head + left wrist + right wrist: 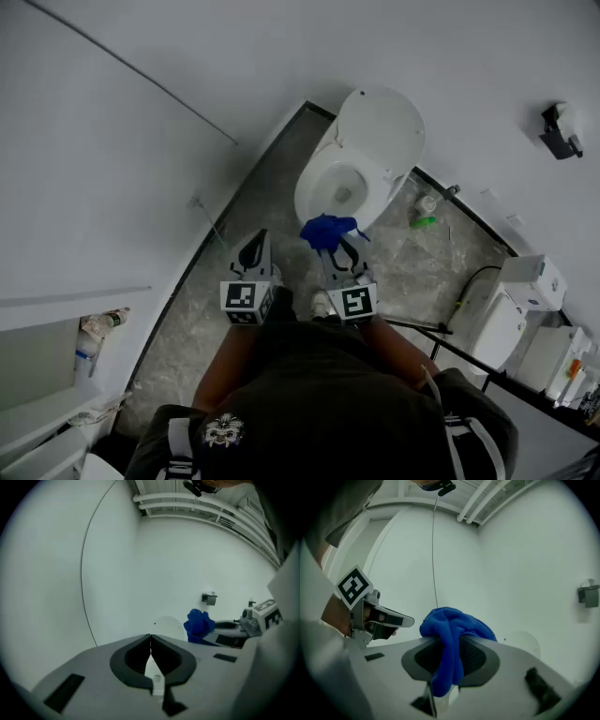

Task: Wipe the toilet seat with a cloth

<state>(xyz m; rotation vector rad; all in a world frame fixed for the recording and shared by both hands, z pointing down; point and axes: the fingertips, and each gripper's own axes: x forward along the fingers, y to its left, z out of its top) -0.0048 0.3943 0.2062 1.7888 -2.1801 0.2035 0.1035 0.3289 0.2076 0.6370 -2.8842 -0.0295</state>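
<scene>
We hold the blue cloth (457,625) bunched and clamped between the jaws of our right gripper (449,641), near the front of the toilet seat (309,192), while our left gripper (151,641) beside it has its jaws closed together, empty.

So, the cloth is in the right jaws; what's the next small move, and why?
Probably ease the right gripper forward and down until the blue cloth meets the near rim of the toilet seat. Its jaws are clamped on the cloth, the lid stands up, and the cloth seems to hang short of the seat. The left gripper is shut and empty.
</scene>
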